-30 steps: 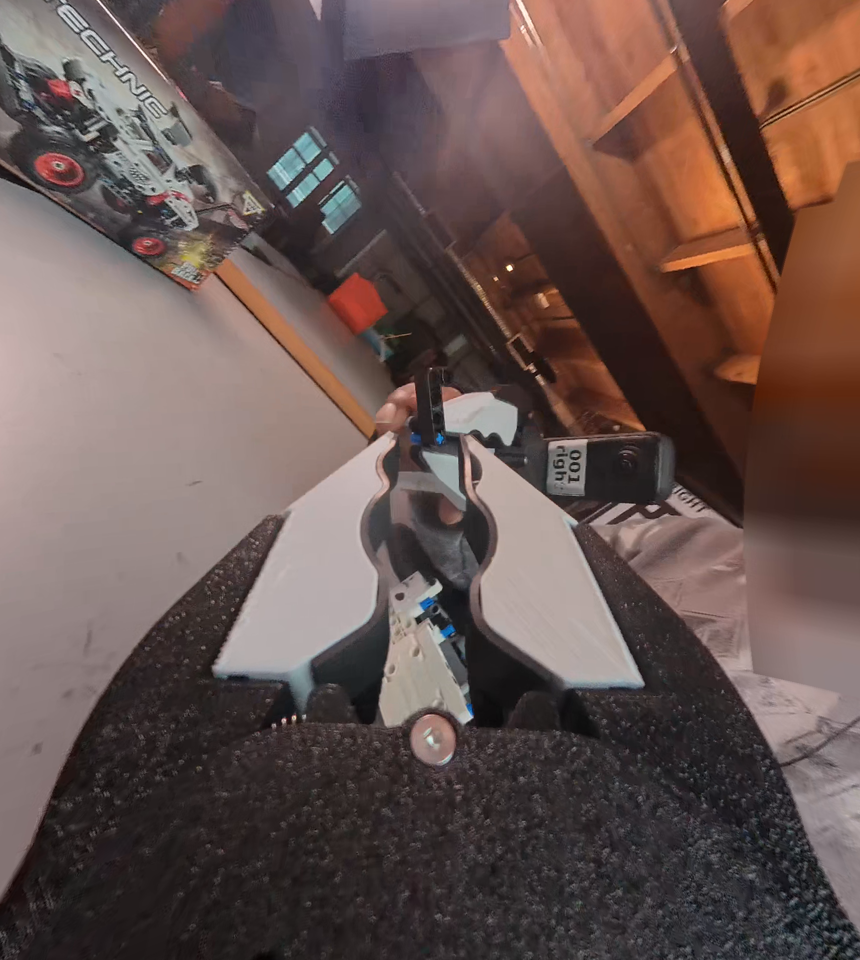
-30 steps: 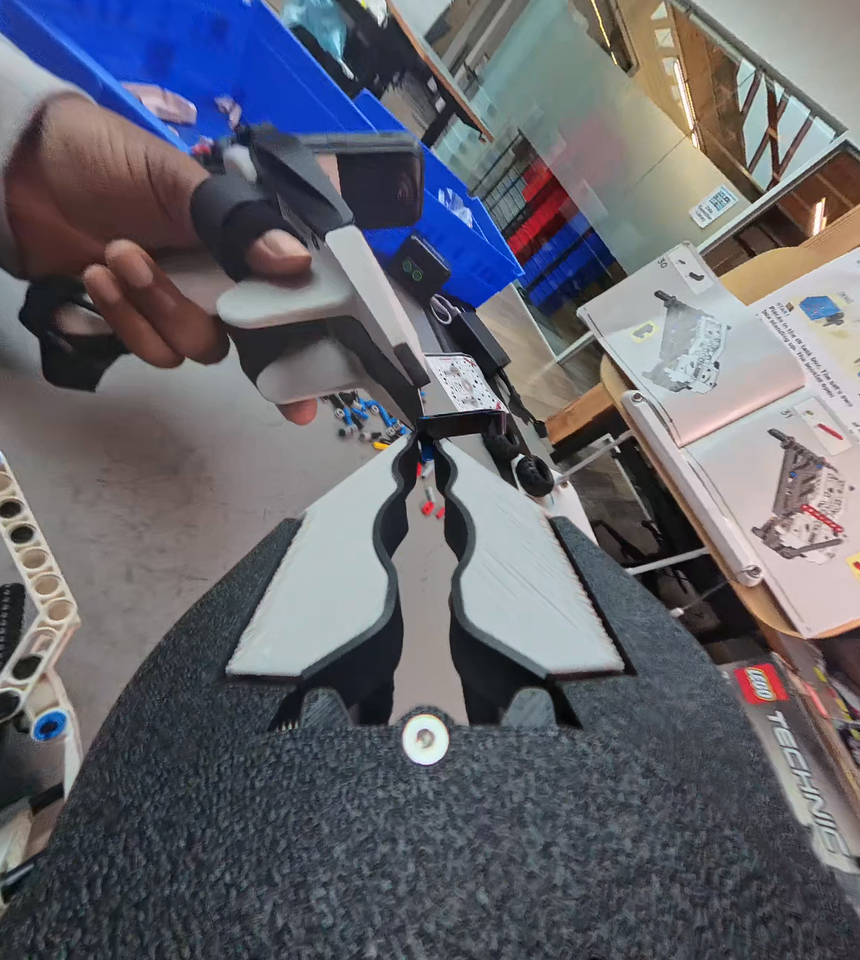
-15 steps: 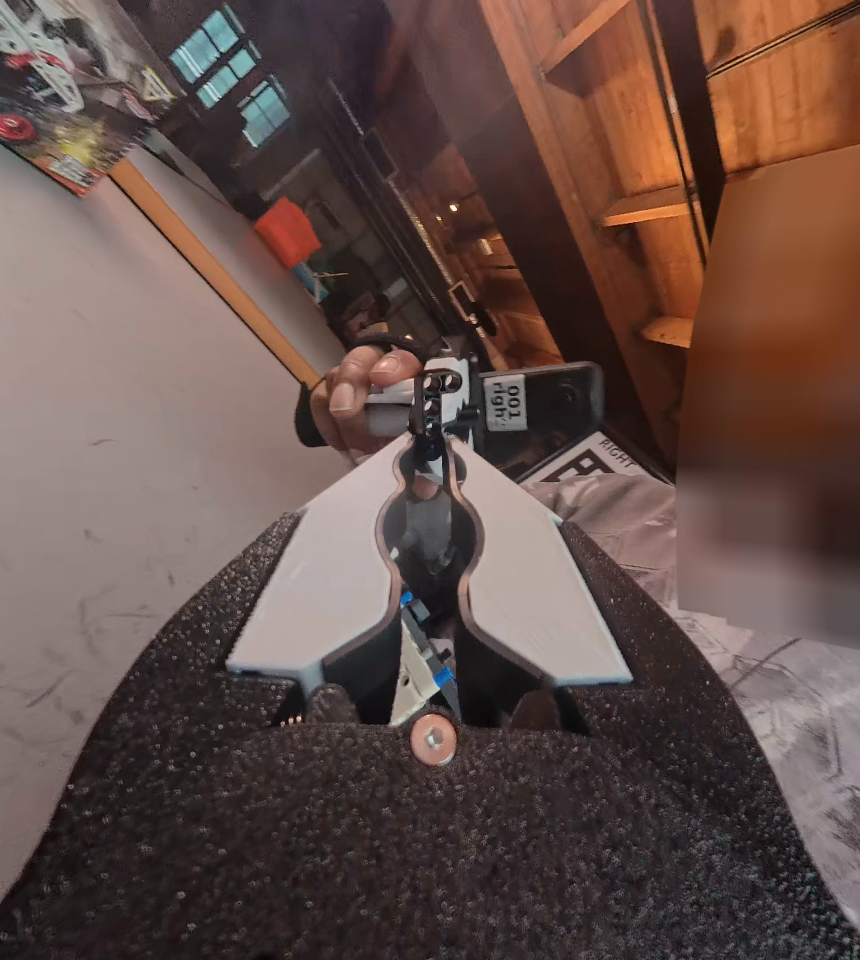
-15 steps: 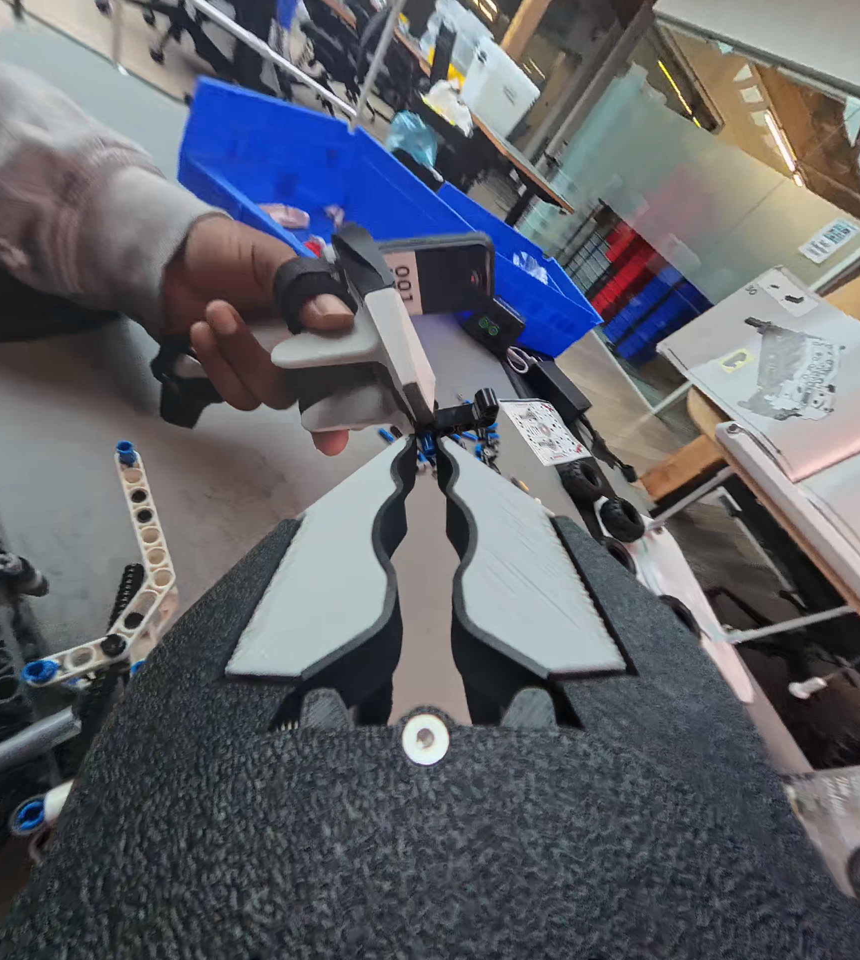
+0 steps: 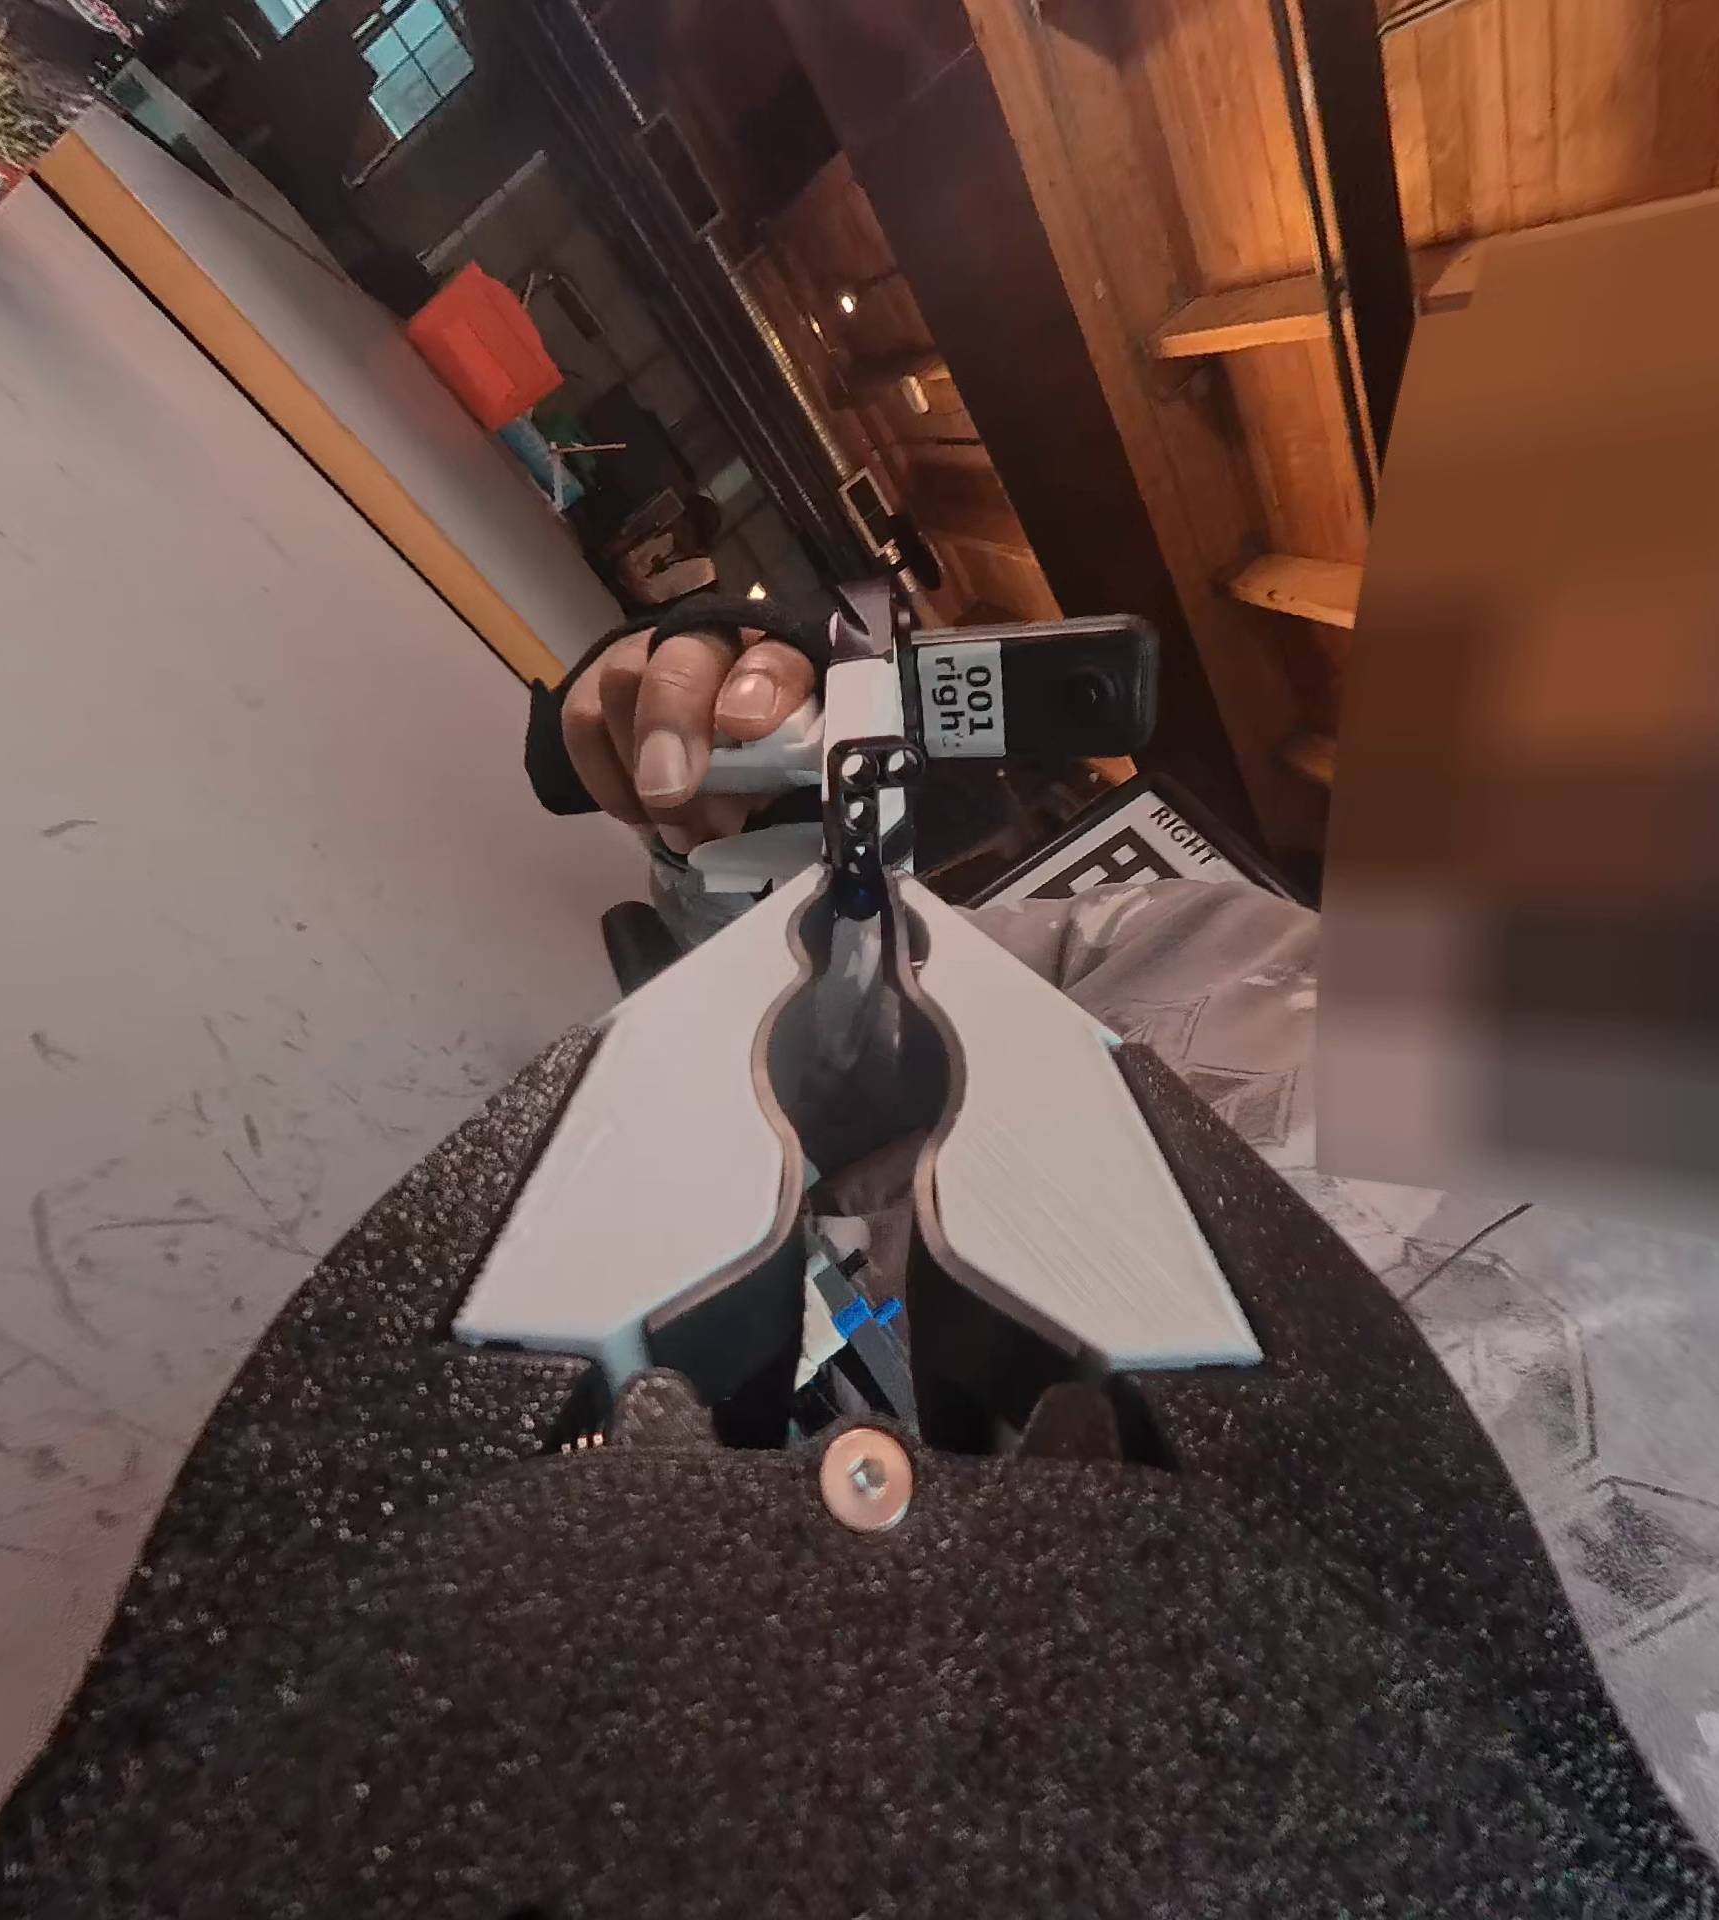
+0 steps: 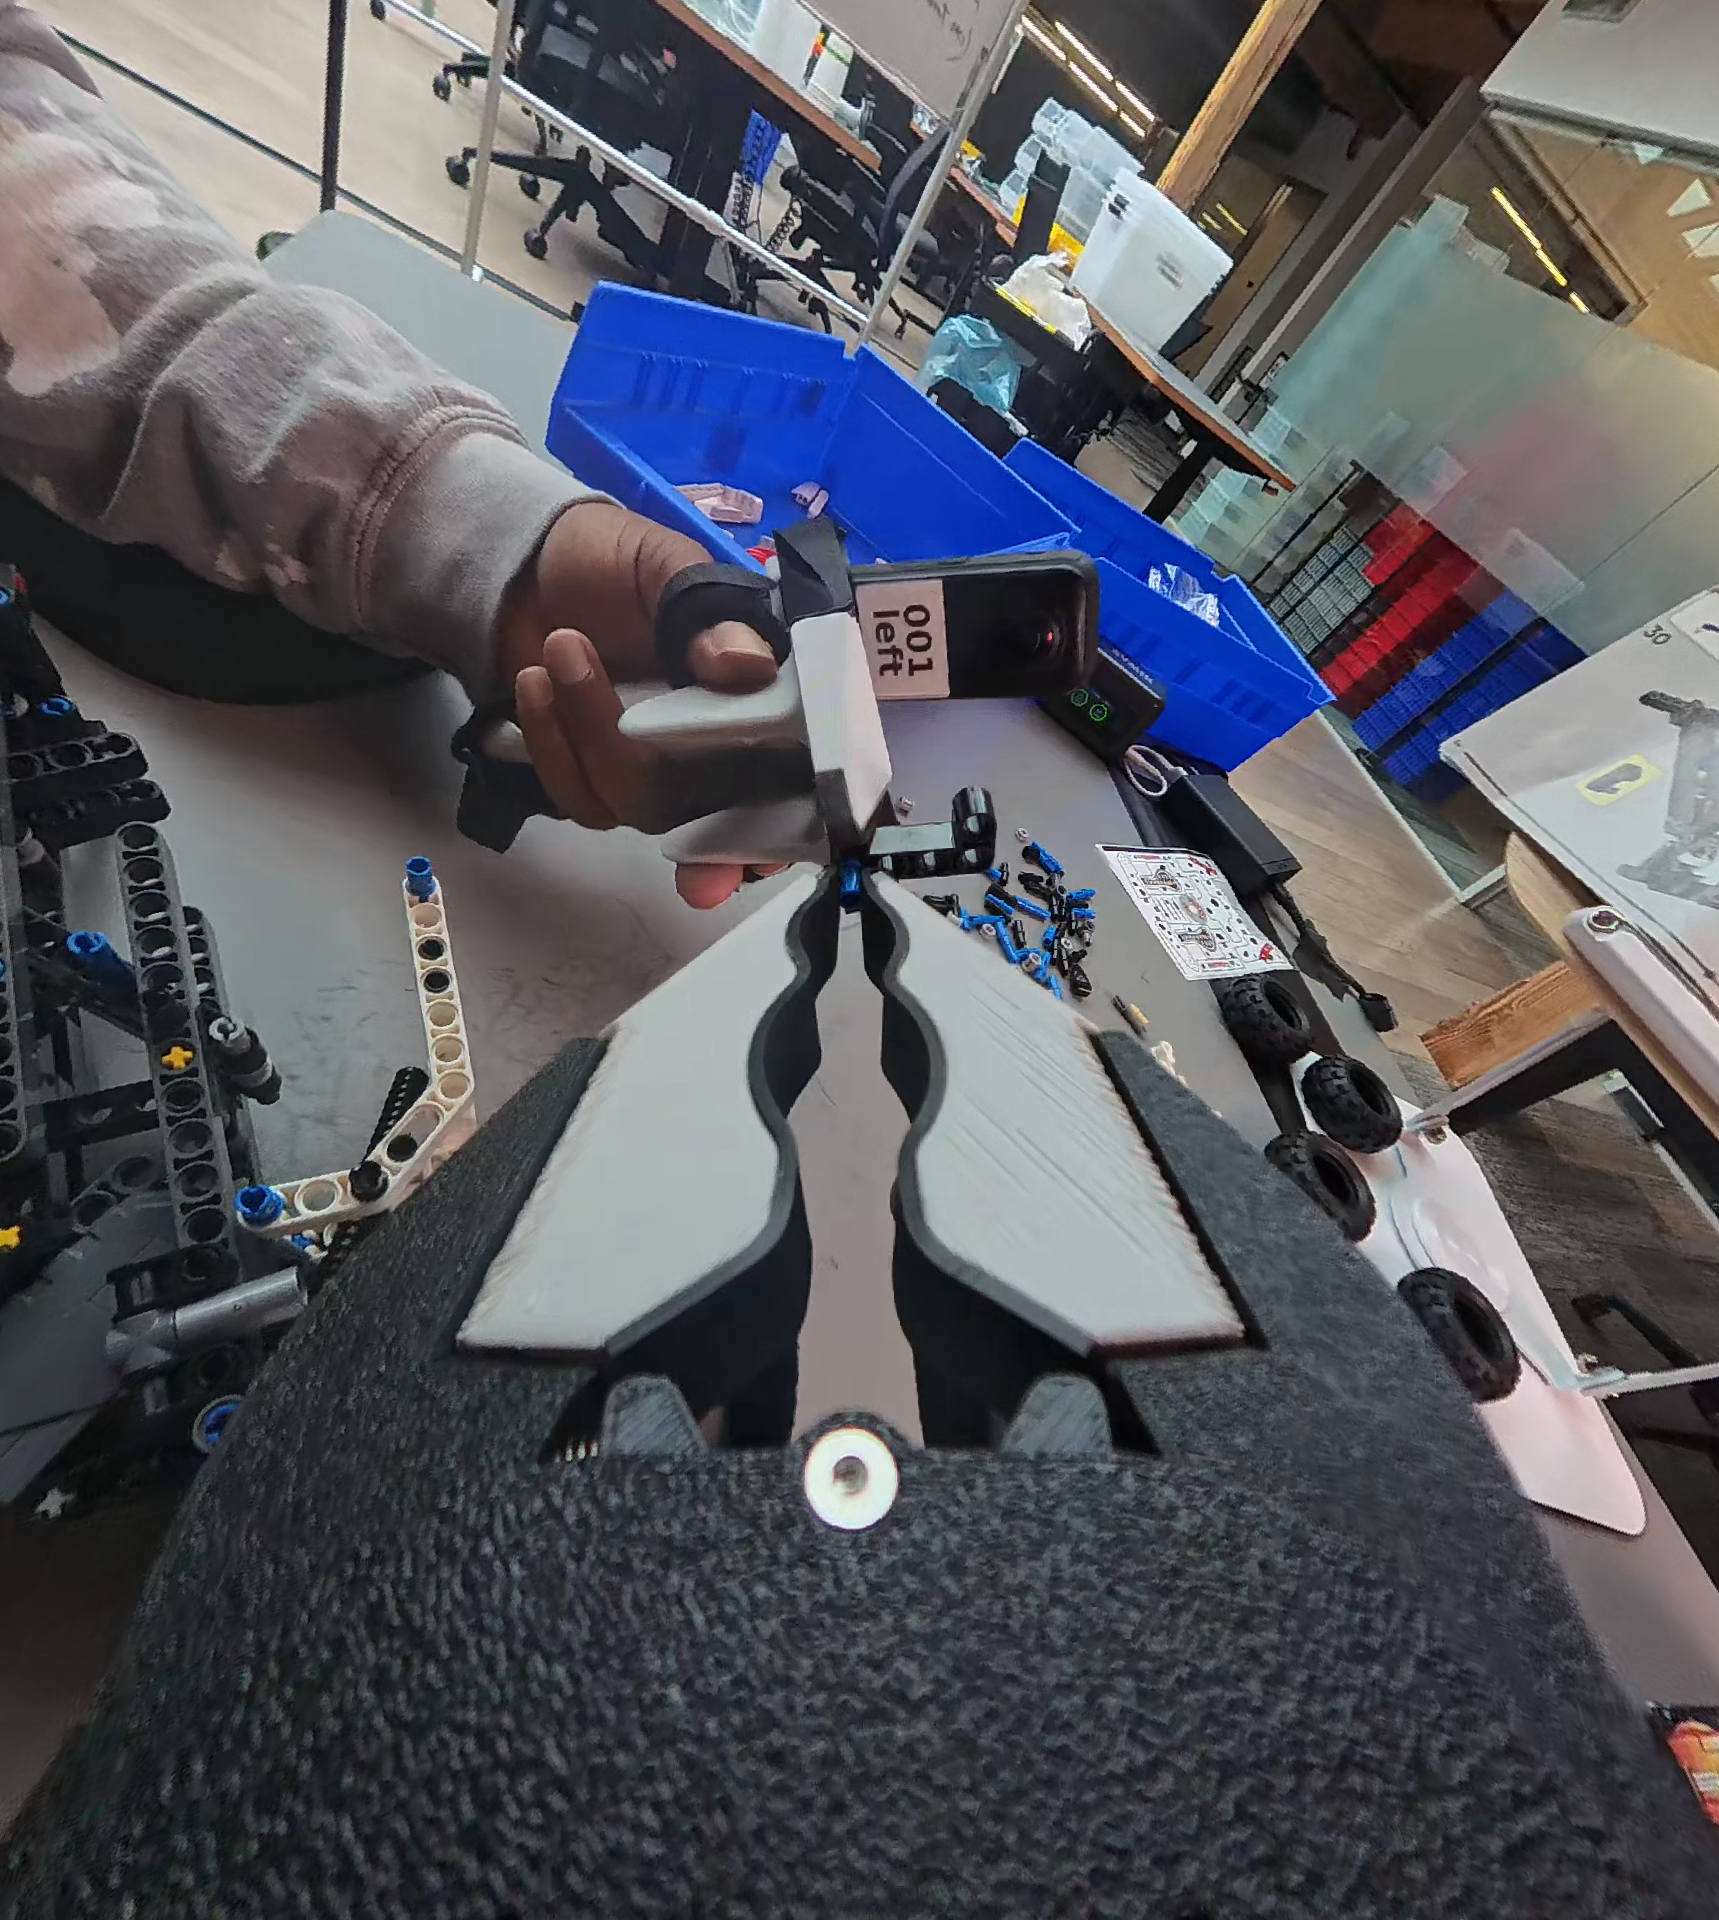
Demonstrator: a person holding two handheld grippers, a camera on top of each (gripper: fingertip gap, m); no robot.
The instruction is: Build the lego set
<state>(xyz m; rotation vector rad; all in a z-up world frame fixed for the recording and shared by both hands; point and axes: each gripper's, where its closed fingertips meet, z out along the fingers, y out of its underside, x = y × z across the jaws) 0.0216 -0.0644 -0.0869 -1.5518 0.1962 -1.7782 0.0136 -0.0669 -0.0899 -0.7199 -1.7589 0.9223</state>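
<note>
Above the desk (image 6: 335, 935), the left gripper (image 5: 857, 894) and right gripper (image 6: 847, 891) both clench the small, light, stiff black beam (image 5: 867, 805), its bent end pointing to 3 o'clock in the right view.

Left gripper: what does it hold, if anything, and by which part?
The left gripper pinches a black L-shaped beam by its long arm's lower end.

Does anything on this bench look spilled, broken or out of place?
Nothing looks damaged. Small blue and black connector pins lie scattered loose on the grey table outside the blue plastic bins, and four black rubber tyres lie loose beside them.
</note>
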